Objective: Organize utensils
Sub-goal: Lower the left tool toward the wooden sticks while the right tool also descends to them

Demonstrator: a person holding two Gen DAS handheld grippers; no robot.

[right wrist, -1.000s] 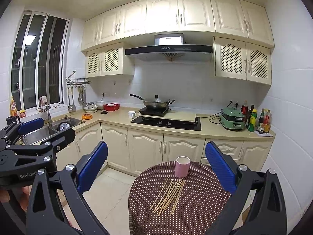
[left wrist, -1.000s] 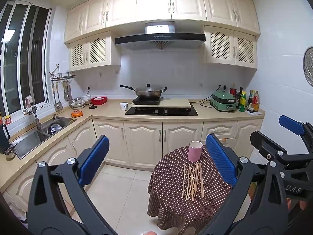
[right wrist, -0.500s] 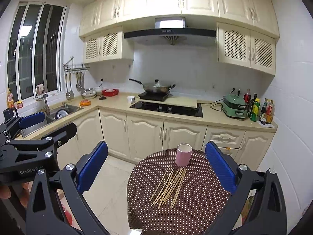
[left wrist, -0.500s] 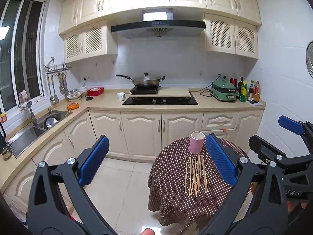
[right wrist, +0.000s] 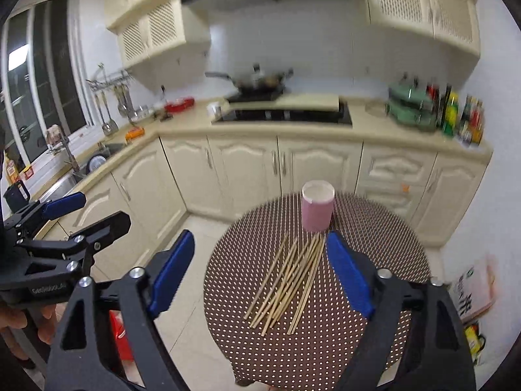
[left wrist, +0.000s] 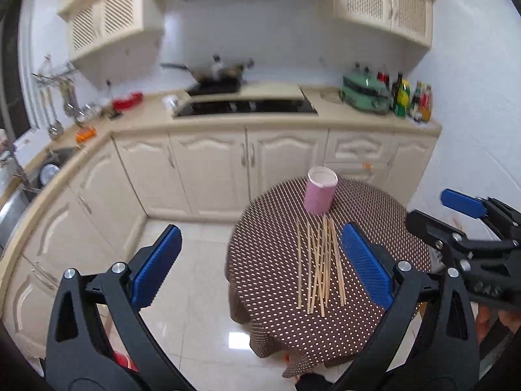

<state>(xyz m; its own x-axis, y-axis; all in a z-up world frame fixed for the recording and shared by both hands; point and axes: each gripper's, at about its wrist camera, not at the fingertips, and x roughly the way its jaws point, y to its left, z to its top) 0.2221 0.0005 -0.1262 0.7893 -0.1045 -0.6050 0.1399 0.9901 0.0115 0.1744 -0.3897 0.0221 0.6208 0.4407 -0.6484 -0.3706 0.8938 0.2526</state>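
Chopsticks lie loose in a fan on dotted round table, none gripped. Right gripper jaws spread, just been closing, nothing between. Left gripper spread wide, empty. Pink cup stands upright just beyond the sticks.

— Table covering?
— Cloth: brown, matt, white-dotted, draped over the edge. The sticks on it look like pale bare wood.
— The cup?
— Pink, smooth, dull finish; material unclear.
— Floor?
— Glossy tile, reflecting light.
— Gripper pads?
— Blue, ribbed, matt, on black frames with bright metal bolts.
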